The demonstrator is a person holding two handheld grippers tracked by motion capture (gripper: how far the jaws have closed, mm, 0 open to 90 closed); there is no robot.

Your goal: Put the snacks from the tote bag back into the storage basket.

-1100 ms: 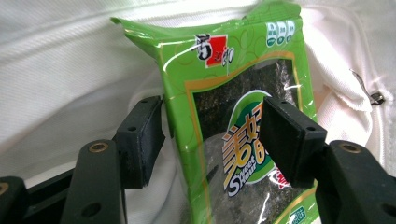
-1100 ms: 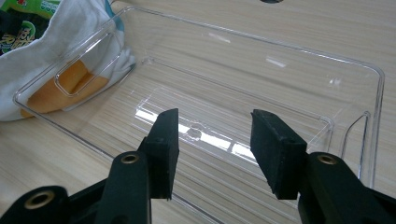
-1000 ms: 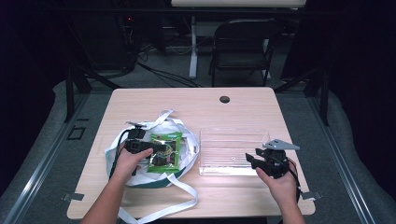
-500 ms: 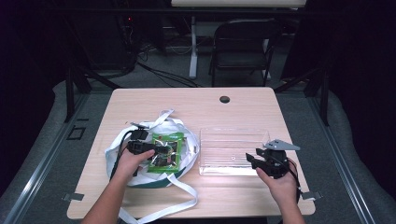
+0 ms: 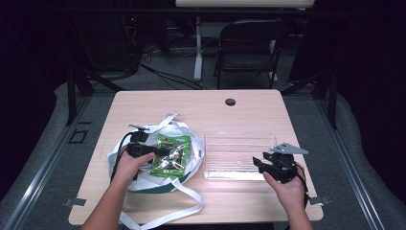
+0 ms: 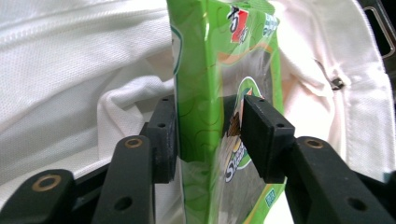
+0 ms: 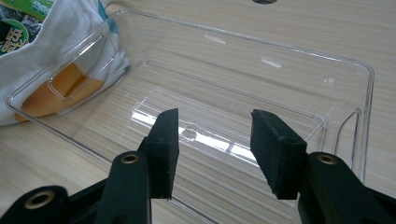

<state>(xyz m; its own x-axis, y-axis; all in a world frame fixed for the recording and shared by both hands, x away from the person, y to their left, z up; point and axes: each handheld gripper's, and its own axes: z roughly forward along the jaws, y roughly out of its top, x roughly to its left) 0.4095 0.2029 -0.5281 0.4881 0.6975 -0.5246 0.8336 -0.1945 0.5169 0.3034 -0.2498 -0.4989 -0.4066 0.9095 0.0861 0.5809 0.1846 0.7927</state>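
A green snack packet [image 5: 171, 154] lies on a white cloth bag [image 5: 193, 158] at the table's left. In the left gripper view the packet [image 6: 205, 70] stands edge-on between the jaws, which have just been closing on it. Both pads of my left gripper [image 6: 210, 135] now press its sides. From above, this gripper [image 5: 160, 151] reaches in from the packet's left. A clear plastic tray [image 5: 239, 143] sits to the right of the bag. My right gripper [image 5: 256, 164] hovers at its near right corner, open, with nothing between its jaws [image 7: 215, 149] above the tray's floor [image 7: 289, 79].
The bag's long white straps [image 5: 167, 215] trail toward the table's front edge. A black round grommet [image 5: 230, 102] sits at the back of the tabletop. A dark chair [image 5: 249, 43] stands behind the table. The bag's cloth [image 7: 70, 42] touches the tray's left end.
The left gripper's jaws have drawn in around the green packet. The right hand and gripper have kept still by the tray.
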